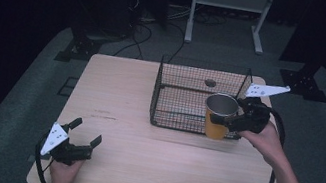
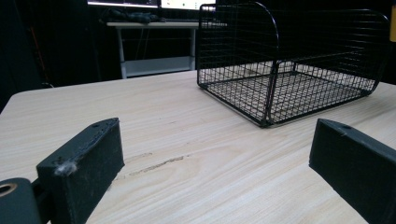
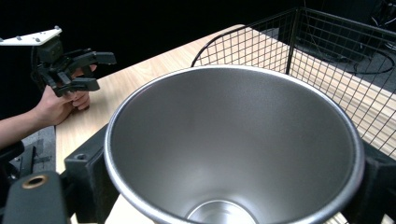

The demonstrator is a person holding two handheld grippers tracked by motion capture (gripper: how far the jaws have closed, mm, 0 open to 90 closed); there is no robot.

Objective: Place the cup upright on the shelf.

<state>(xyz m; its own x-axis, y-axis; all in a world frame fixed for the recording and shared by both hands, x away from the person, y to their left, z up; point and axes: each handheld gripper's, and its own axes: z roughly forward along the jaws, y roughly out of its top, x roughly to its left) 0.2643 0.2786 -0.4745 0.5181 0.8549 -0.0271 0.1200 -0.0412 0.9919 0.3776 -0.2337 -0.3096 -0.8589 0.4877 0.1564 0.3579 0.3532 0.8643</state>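
A yellow cup [image 1: 216,129] with a bare steel inside [image 3: 233,140] hangs upright just above the table, at the front right corner of the black wire basket [image 1: 156,90]. My right gripper [image 1: 227,119] is shut on the cup, one jaw on each side just below the rim. In the right gripper view, the right gripper [image 3: 233,175] has its jaws around the cup's wide mouth. My left gripper [image 1: 86,132] rests low at the table's front left, open with nothing between its jaws. In its own view the left gripper [image 2: 217,128] points across the table towards the basket [image 2: 273,70].
The wooden table [image 1: 118,129] carries the wire basket at its back right. The basket [image 3: 289,42] has nothing in it. A white frame [image 1: 230,2] and cables lie on the floor beyond the table. My left gripper [image 3: 100,71] and its hand also appear in the right gripper view.
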